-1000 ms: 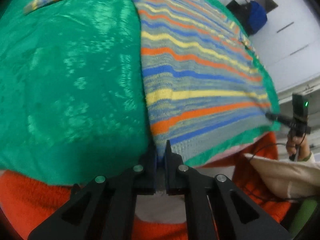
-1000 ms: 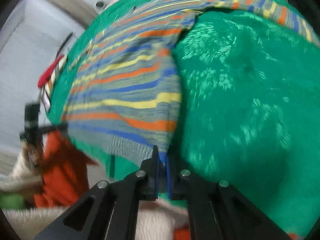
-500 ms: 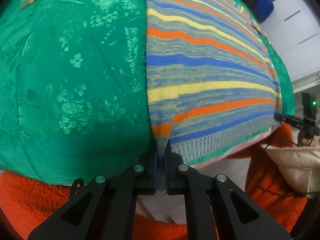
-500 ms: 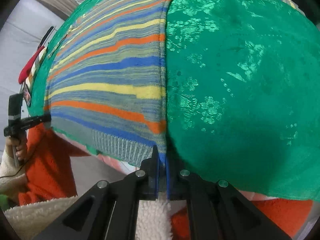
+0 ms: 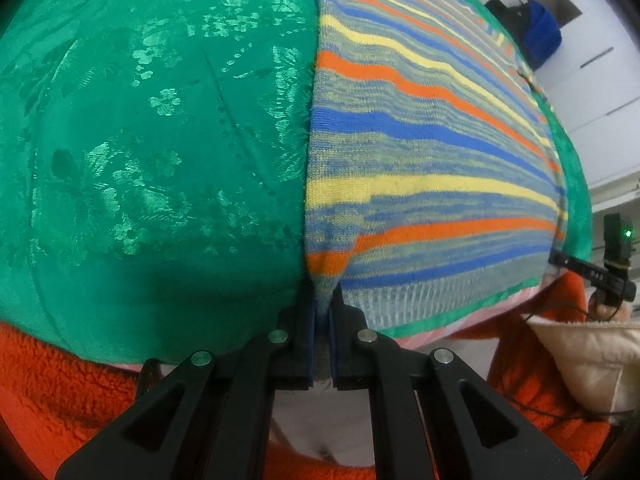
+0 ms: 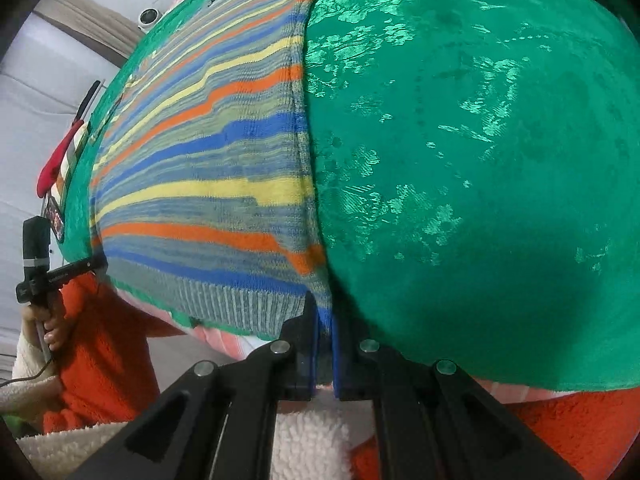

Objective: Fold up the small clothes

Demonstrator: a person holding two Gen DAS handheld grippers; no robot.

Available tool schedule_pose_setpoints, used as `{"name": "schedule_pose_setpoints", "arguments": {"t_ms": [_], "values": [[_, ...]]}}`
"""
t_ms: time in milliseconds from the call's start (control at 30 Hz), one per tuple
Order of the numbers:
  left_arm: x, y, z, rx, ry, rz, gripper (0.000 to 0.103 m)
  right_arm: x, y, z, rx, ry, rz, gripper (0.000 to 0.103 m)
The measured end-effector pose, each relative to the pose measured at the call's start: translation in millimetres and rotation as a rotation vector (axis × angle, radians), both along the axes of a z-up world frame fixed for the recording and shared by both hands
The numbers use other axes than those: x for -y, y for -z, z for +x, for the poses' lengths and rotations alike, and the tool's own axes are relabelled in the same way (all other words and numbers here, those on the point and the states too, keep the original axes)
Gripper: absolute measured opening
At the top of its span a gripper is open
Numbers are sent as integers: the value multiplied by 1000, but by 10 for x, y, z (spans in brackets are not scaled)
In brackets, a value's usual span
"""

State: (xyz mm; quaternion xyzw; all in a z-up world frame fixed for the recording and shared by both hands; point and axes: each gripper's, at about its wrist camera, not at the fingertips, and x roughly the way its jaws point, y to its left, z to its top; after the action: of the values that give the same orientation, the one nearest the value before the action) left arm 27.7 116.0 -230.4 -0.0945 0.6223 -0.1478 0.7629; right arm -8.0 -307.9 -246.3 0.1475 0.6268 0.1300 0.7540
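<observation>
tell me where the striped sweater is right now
The striped sweater lies flat on the green cloth, right half of the left wrist view, left half of the right wrist view; both claws pinch its hem corners.

Pale room behind a green-covered bench

White cabinet fronts (image 5: 596, 80) and a blue bag (image 5: 540, 36) stand beyond the shiny green floral cloth (image 5: 160, 140).

Striped knit (image 5: 420, 152) hem corners hidden between jaws.
</observation>
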Motion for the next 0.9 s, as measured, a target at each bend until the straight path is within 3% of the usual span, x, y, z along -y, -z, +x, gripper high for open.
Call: {"name": "schedule_pose_setpoints", "arguments": {"t_ms": [233, 300, 333, 367, 400, 433, 467, 567, 633, 733, 900], "values": [[135, -77, -42, 21, 0, 70, 8, 34, -24, -15, 0, 3, 2, 5], [203, -153, -89, 37, 3, 113, 11, 27, -49, -36, -10, 2, 3, 16], [231, -196, -119, 42, 2, 131, 23, 24, -69, -61, -26, 3, -6, 20], [262, -240, -146, 47, 2, 147, 31, 13, -90, -88, -34, 1, -21, 31], [289, -305, -181, 62, -3, 164, 50, 4, -122, -119, -35, -3, -41, 45], [306, -376, -214, 83, -12, 176, 63, -5, -189, -166, -23, -11, -74, 51], [319, -437, -234, 102, -18, 182, 65, -14, -248, -201, -5, -18, -99, 57], [375, -656, -261, 166, -33, 227, 69, -20, -441, -269, 51, -33, -188, 58], [411, -753, -231, 207, -51, 261, 76, -2, -561, -271, 87, -29, -216, 59], [413, -853, -207, 255, -55, 309, 77, 18, -695, -235, 136, -15, -233, 64], [377, -908, -91, 333, -98, 333, 88, 10, -795, -79, 230, 5, -279, 68]]}}
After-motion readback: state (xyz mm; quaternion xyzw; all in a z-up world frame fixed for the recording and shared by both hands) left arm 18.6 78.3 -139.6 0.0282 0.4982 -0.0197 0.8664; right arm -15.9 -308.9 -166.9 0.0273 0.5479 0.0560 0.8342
